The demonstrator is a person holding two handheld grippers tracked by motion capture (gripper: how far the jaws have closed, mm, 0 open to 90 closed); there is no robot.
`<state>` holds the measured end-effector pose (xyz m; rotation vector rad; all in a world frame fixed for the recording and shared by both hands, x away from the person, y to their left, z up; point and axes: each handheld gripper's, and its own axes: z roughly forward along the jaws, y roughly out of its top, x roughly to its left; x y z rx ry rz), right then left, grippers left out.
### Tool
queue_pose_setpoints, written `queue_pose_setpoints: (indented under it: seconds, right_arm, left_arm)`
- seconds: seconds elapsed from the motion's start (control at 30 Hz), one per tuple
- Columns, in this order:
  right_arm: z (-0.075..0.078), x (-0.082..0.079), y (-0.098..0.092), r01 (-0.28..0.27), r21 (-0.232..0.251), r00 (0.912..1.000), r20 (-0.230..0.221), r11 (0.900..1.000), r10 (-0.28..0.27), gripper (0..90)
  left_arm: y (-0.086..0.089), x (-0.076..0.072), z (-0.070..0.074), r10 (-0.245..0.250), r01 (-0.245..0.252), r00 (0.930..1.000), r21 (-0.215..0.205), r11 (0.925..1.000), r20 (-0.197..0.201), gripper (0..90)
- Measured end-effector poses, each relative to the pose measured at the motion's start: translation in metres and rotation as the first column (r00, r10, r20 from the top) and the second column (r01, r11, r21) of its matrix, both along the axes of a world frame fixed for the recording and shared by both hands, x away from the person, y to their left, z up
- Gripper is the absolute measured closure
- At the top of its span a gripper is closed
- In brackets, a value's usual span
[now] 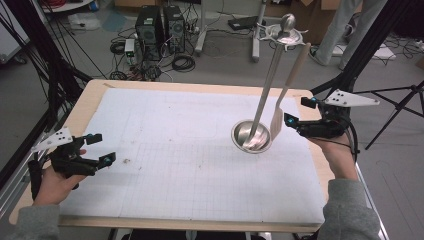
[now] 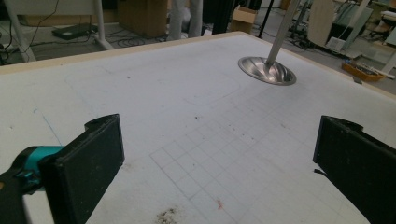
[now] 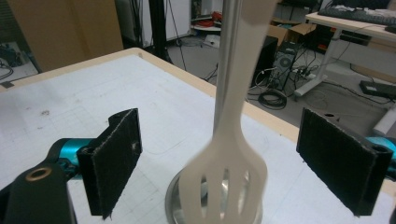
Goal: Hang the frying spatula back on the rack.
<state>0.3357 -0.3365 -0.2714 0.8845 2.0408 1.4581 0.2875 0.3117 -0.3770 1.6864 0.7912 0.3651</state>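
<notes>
On the counter's (image 1: 150,100) right side, a slotted spatula (image 1: 276,121) hangs from a rack (image 1: 286,36) between the right tool's (image 1: 296,111) spread jaws.

At this rack, a steel stand rising from a round base (image 1: 251,136), the spatula hangs free with its head beside the base, and no pad touches it. Likely risk: a loosely hooked handle could swing, or a nudge from the tool could knock it off or tip the stand. That hand (image 1: 336,150) reaches level from the right edge. Far left, the other tool (image 1: 100,148) rests low, jaws apart, empty, pointing across the counter.
</notes>
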Motion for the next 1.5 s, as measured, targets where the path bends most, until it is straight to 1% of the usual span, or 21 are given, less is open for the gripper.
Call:
queue_pose_setpoints:
  seconds: [0.07, 0.13, 0.2, 0.23, 0.27, 0.43, 0.5, 0.63, 0.77, 0.83, 0.93, 1.0, 1.13, 1.23, 1.3, 1.37, 1.43, 1.5]
  right_arm:
    - [-0.003, -0.002, -0.001, 0.006, 0.003, 1.0, 0.0, 1.0, -0.006, 12.4]
    - [-0.007, -0.004, -0.001, 0.012, 0.012, 0.9999, 0.0, 1.0, -0.012, 12.1]
    - [-0.012, -0.006, -0.002, 0.022, 0.016, 0.9998, 0.005, 1.0, -0.022, 12.1]
    - [-0.014, -0.007, -0.003, 0.024, 0.013, 0.9997, 0.008, 1.0, -0.024, 12.1]
    - [-0.017, -0.009, -0.003, 0.026, 0.022, 0.9997, 0.003, 0.999, -0.026, 12.0]
    - [-0.033, -0.014, -0.01, 0.051, 0.056, 0.9987, 0.002, 0.997, -0.051, 12.0]
    - [-0.041, -0.016, -0.013, 0.058, 0.07, 0.9983, -0.007, 0.996, -0.057, 12.0]
    - [-0.052, -0.02, -0.018, 0.079, 0.078, 0.9968, -0.016, 0.994, -0.078, 12.0]
    - [-0.062, -0.025, -0.021, 0.092, 0.085, 0.9957, -0.016, 0.992, -0.091, 12.0]
    - [-0.065, -0.028, -0.022, 0.102, 0.083, 0.9948, -0.015, 0.991, -0.101, 12.0]
    - [-0.07, -0.031, -0.023, 0.108, 0.094, 0.9942, -0.012, 0.99, -0.107, 12.0]
    - [-0.073, -0.034, -0.025, 0.117, 0.095, 0.9931, -0.024, 0.989, -0.115, 12.0]
    - [-0.076, -0.041, -0.03, 0.123, 0.109, 0.9924, -0.01, 0.986, -0.123, 12.0]
    - [-0.079, -0.047, -0.035, 0.123, 0.133, 0.9923, -0.004, 0.983, -0.124, 12.0]
    - [-0.081, -0.052, -0.038, 0.121, 0.148, 0.9926, -0.002, 0.982, -0.122, 12.1]
    - [-0.082, -0.054, -0.041, 0.117, 0.163, 0.9927, 0.01, 0.98, -0.121, 12.0]
    - [-0.083, -0.056, -0.042, 0.106, 0.181, 0.9936, 0.018, 0.978, -0.111, 12.0]
    - [-0.083, -0.056, -0.043, 0.102, 0.188, 0.9942, 0.014, 0.977, -0.107, 12.0]
  left_arm:
    - [-0.001, 0.0, 0.0, 0.003, -0.003, 1.0, 0.0, 1.0, 0.004, 2.3]
    - [-0.001, 0.0, 0.001, 0.006, -0.006, 0.9997, 0.006, 1.0, 0.022, 2.3]
    - [-0.001, 0.0, 0.001, 0.011, -0.011, 0.9995, 0.0, 0.9999, 0.031, 2.3]
    - [0.0, 0.0, 0.001, 0.012, -0.012, 0.9994, -0.002, 0.9999, 0.032, 2.3]
    - [0.0, 0.0, 0.001, 0.015, -0.015, 0.9993, 0.0, 0.9999, 0.035, 2.3]
    - [0.0, 0.0, 0.0, 0.02, -0.02, 0.9992, 0.0, 0.9998, 0.035, 2.3]
    - [0.0, 0.001, 0.0, 0.021, -0.021, 0.9992, 0.001, 0.9998, 0.034, 2.3]
    - [0.0, 0.001, 0.0, 0.026, -0.027, 0.999, 0.002, 0.9996, 0.035, 2.2]
    - [0.0, 0.002, 0.0, 0.034, -0.034, 0.9987, 0.006, 0.9994, 0.039, 2.2]
    - [-0.001, 0.002, -0.001, 0.035, -0.036, 0.9986, 0.011, 0.9993, 0.039, 2.2]
    - [-0.002, 0.003, -0.001, 0.036, -0.037, 0.9986, 0.009, 0.9993, 0.037, 2.2]
    - [-0.002, 0.004, -0.001, 0.033, -0.034, 0.9988, 0.012, 0.9994, 0.037, 2.2]
    - [-0.005, 0.004, -0.001, 0.033, -0.033, 0.9986, 0.015, 0.9993, 0.043, 2.2]
    - [-0.006, 0.003, -0.001, 0.026, -0.027, 0.9984, 0.007, 0.9996, 0.051, 2.2]
    - [-0.007, 0.002, 0.0, 0.031, -0.032, 0.9978, 0.005, 0.9995, 0.058, 2.2]
    - [-0.007, 0.002, 0.0, 0.035, -0.035, 0.9975, 0.003, 0.9994, 0.061, 2.2]
    - [-0.006, 0.001, 0.001, 0.045, -0.045, 0.9963, 0.001, 0.999, 0.074, 2.2]
    - [-0.005, 0.0, 0.002, 0.056, -0.055, 0.9948, -0.013, 0.9984, 0.085, 2.2]
